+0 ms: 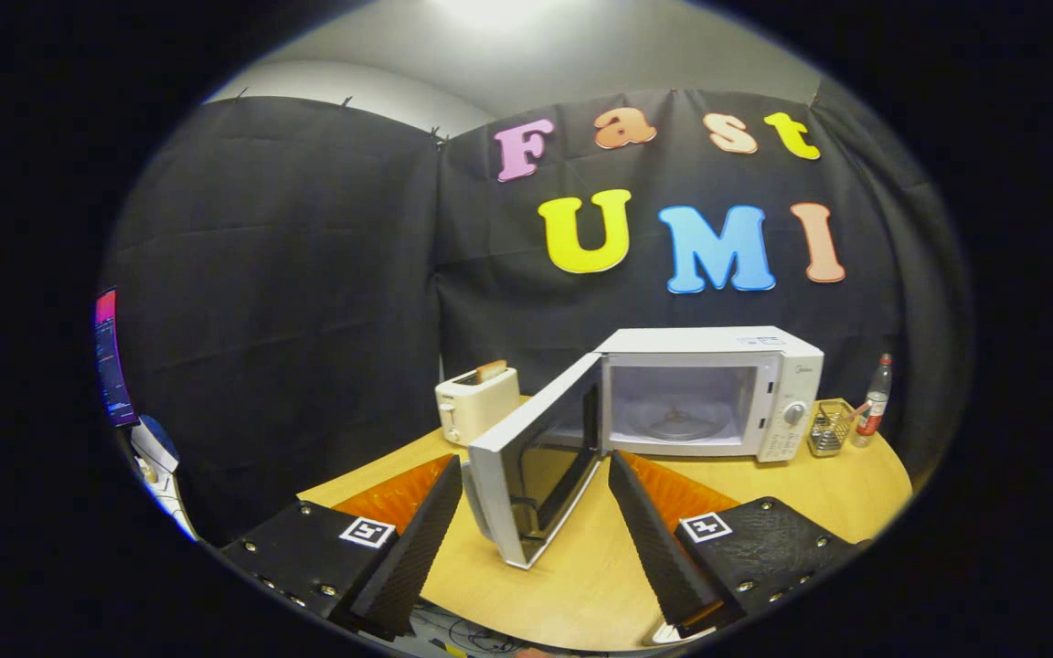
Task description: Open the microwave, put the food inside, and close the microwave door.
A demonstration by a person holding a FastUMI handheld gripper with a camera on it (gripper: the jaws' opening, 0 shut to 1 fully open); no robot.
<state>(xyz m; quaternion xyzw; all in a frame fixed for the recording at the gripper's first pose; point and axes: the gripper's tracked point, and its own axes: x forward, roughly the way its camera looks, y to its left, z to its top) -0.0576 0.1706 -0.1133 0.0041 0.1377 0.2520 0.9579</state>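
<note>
Door open, food not yet loaded

The gripper (pixel 536 475) has its jaws wide and empty, flanking the microwave's (pixel 709 393) swung-open door (pixel 536 457) on the counter (pixel 810 493). Next, probably fetch the food; I cannot tell which item it is.

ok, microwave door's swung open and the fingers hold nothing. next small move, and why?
Probably back off and go fetch the food. The microwave stands open, its door swung out between the spread fingers of the gripper, and the cavity with its glass turntable looks bare. The fingers press on nothing. Where the food lies I cannot tell.
</note>
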